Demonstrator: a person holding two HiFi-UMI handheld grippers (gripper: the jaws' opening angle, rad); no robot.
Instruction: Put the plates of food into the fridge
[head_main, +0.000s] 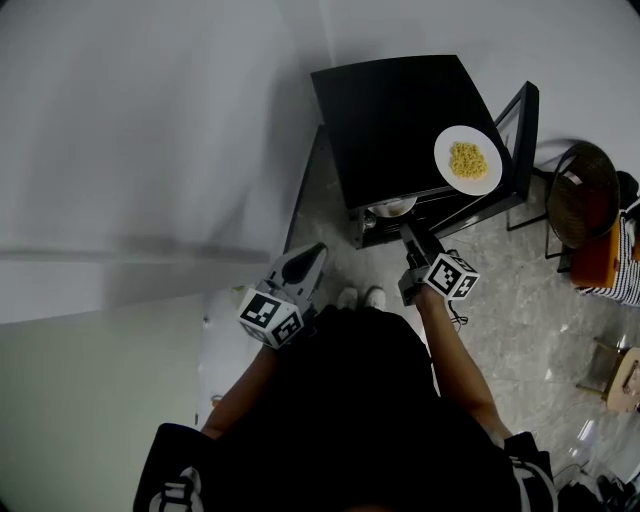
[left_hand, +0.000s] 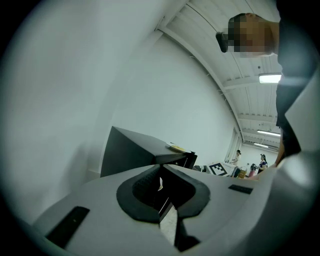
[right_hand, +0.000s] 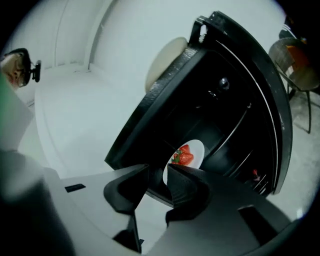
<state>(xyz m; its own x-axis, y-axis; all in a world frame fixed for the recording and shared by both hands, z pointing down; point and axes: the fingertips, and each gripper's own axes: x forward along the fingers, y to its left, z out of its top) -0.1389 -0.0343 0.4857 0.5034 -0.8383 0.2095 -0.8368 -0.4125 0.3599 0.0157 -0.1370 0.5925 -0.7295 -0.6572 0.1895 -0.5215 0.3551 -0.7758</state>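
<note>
Right tongs (right_hand: 157, 169) spread, empty; left tongs (left_hand: 161, 172) pressed together. White round plate of red strawberries (right_hand: 198, 149) inside open black fridge (right_hand: 210, 100), centre of right gripper view; white plate of yellow food (head_main: 442, 158) atop it, upper right of head view.

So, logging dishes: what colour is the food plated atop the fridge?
Yellow food; head view shows it best.

The fridge (head_main: 395, 120) stands on the floor (head_main: 520, 290) against the wall (head_main: 150, 120), with its door (head_main: 520, 140) open to the right. The top plate (head_main: 468, 160) sits on the fridge near its right front corner, and the inner plate (right_hand: 192, 152) lies inside. The right tool (head_main: 410, 235) is just before the opening. The left tool (head_main: 316, 252) is further left, clear of the fridge.
</note>
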